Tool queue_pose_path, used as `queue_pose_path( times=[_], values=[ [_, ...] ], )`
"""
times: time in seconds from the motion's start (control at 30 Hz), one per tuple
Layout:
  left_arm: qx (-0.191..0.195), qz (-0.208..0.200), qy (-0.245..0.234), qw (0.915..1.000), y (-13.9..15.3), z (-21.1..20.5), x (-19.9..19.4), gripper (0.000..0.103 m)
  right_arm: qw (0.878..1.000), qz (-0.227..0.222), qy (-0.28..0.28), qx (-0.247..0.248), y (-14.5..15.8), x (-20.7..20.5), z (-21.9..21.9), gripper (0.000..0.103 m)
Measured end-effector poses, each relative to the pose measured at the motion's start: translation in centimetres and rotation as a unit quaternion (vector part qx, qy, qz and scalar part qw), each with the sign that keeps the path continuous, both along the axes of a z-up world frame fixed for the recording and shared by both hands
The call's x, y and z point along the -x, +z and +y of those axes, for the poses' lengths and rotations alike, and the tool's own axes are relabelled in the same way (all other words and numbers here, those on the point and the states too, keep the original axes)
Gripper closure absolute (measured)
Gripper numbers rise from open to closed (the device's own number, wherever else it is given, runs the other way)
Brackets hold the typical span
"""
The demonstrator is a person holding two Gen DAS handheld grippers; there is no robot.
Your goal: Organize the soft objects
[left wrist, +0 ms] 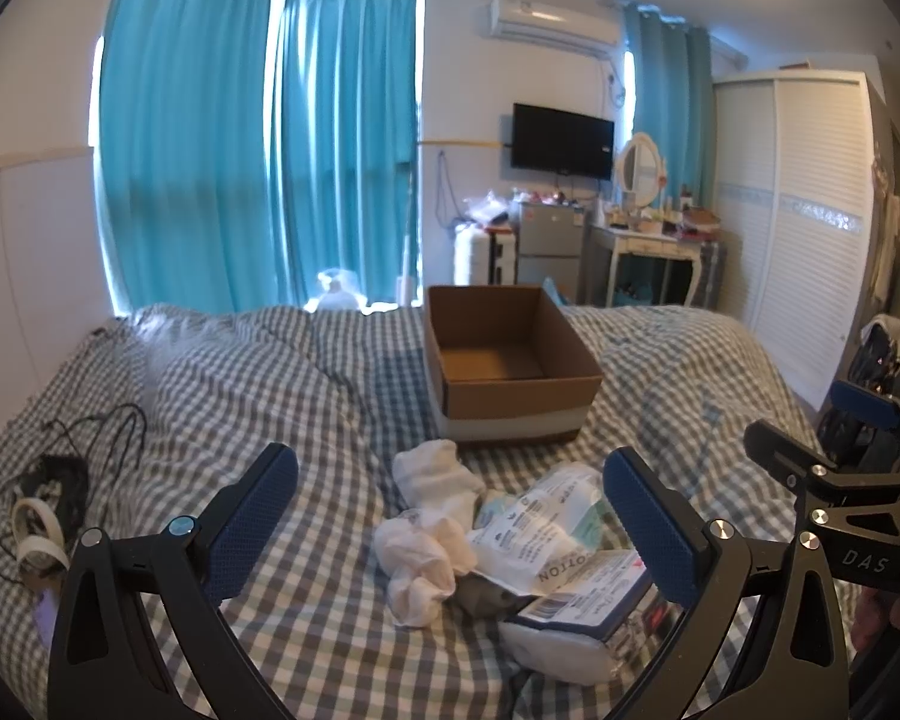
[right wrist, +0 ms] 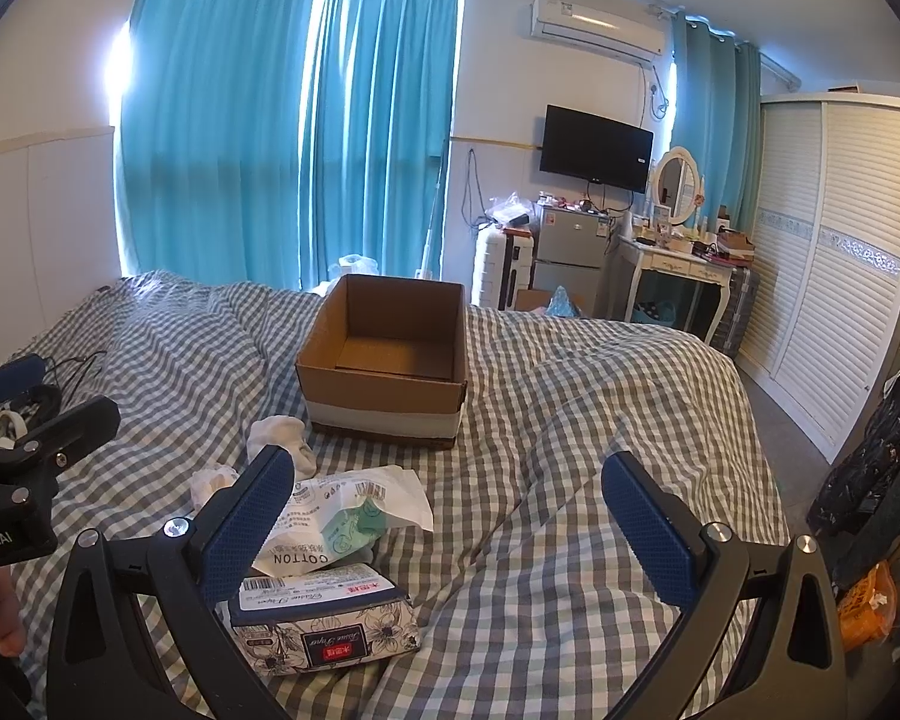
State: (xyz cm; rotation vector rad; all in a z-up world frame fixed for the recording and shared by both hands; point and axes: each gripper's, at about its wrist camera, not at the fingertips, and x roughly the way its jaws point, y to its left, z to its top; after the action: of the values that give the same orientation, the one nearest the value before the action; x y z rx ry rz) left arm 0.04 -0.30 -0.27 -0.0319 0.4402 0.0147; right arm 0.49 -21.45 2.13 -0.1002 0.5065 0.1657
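An open, empty cardboard box [left wrist: 510, 369] stands on the checked bed; it also shows in the right wrist view [right wrist: 384, 360]. In front of it lies a pile: white socks [left wrist: 429, 519] [right wrist: 282, 441], a crumpled cotton-pad bag [left wrist: 546, 525] [right wrist: 342, 519] and a flowered tissue pack [left wrist: 588, 612] [right wrist: 324, 621]. My left gripper [left wrist: 450, 525] is open and empty, hovering over the pile. My right gripper [right wrist: 450, 525] is open and empty, to the right of the pile; its left finger [right wrist: 243, 522] overlaps the bag in view.
Black cables and a white tape roll [left wrist: 36, 531] lie at the bed's left edge. A dark bag [right wrist: 870, 456] sits beside the bed on the right. A dressing table [right wrist: 684, 267], fridge and wardrobe stand beyond the bed.
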Motion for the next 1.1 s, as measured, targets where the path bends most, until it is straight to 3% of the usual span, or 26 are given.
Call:
queue_pose_path(
  times=[1.1],
  values=[
    [-0.004,0.001,-0.002,1.0000,-0.01,0.09,0.10,0.000,1.000,0.003,0.000,0.003,-0.51,0.09,0.04,0.000]
  ],
)
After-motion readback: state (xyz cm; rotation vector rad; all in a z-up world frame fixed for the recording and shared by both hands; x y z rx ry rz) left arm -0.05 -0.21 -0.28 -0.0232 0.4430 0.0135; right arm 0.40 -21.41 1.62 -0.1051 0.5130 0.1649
